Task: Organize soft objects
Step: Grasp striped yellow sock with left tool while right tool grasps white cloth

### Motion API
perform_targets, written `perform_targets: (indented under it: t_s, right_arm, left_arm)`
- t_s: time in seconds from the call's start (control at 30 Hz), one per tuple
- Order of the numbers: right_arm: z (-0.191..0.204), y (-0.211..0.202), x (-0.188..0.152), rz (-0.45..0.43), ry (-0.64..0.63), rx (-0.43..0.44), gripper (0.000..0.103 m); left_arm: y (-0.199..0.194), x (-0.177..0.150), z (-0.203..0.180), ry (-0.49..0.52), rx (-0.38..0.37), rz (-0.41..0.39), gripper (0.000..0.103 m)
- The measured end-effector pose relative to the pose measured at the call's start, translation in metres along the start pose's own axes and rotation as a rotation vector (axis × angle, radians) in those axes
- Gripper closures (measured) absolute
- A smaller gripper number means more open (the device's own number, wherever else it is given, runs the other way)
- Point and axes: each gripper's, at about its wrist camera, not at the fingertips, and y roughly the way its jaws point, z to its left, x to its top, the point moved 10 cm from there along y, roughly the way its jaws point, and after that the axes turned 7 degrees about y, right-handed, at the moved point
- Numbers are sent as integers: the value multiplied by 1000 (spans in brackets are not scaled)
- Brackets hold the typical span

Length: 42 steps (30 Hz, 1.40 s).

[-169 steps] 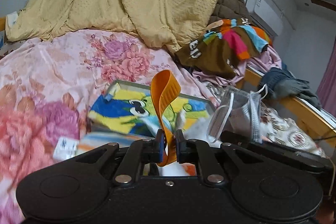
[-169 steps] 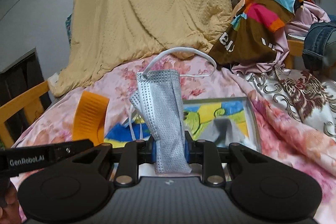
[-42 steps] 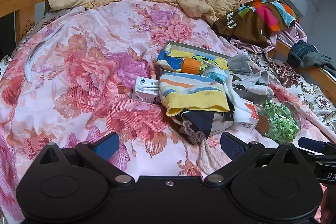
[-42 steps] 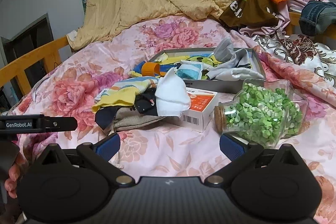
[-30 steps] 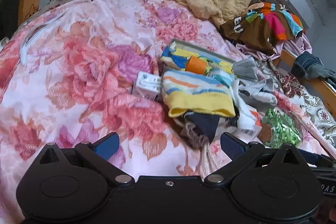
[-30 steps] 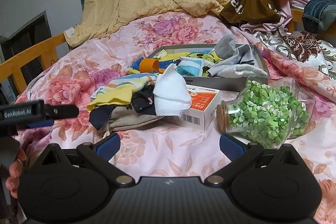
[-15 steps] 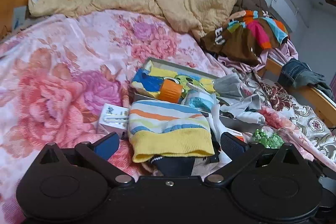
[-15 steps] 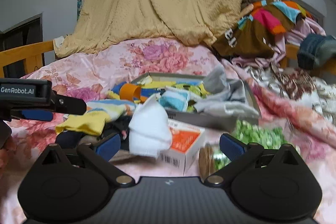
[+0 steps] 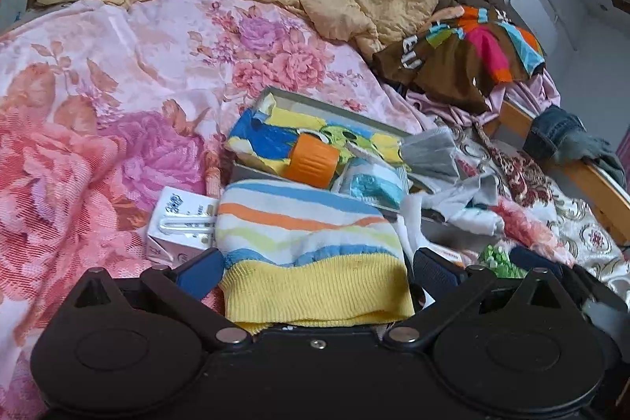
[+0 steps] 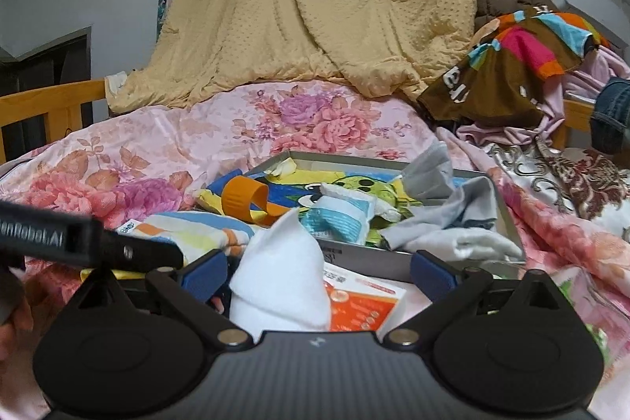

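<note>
A striped sock with a yellow cuff (image 9: pixel 311 254) lies on the floral bedspread, right between the open fingers of my left gripper (image 9: pixel 315 268). A white sock (image 10: pixel 281 278) stands bunched between the open fingers of my right gripper (image 10: pixel 319 272), partly over an orange and white box (image 10: pixel 362 306). Behind them a grey tray (image 10: pixel 508 219) holds a cartoon cloth (image 9: pixel 260 136), an orange strap (image 9: pixel 313 162), a grey face mask (image 9: pixel 429 152), a blue and white sock (image 10: pixel 342 215) and a grey cloth (image 10: pixel 464 223).
A small white carton (image 9: pixel 177 227) lies left of the striped sock. A jar of green beads (image 9: pixel 500 258) sits at the right. A yellow quilt (image 10: pixel 315 6) and piled clothes (image 10: pixel 523 65) fill the back. Wooden bed rails (image 10: pixel 51 105) border the bed.
Both grippers, earlier shut on the orange strap and the face mask, are open and those lie in the tray. Both have since moved forward and down onto the socks.
</note>
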Motion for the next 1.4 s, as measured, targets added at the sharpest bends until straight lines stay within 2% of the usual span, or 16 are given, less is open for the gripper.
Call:
perform_targets:
  t_s: [0.1,0.27,0.43,0.53,0.6,0.7,0.97,1.13,1.27,1.3,1.4]
  right_arm:
    - [1,4,-2,13,-12,2,9]
    - [6,5,-7,23,-55,2,12]
    - [10,6,-13,37,-80,-2,20]
    - [11,6,-14,48,-82,3,28]
    - [11,7,-16,55,-84,6,31]
    - [12,7,-18,63,-84,8,36]
    - [8,7,-19,71,-77,-11,41]
    - [6,7,-20,72,-60,-8,43]
    - [6,8,-21,84,-40,6,45]
    - [5,8,-22,88,-34,12,47]
    - [6,9,-23,100,-21,29,49]
  left_arm:
    - [5,-4,1,3,-7,22,1]
    - [9,-7,9,-56,-25,31,1]
    - [10,-8,15,-96,-33,40,10]
    - [10,-8,18,-125,-40,44,18]
    - [9,-7,20,-133,-36,40,31]
    - [8,-7,22,-123,-19,38,44]
    - [8,-5,23,-119,-20,31,61]
    - [8,-3,26,-158,-34,31,63]
    - [7,-3,33,-231,-65,26,64]
    - [7,-3,34,-245,-71,23,70]
    - [4,1,33,-234,-68,0,80]
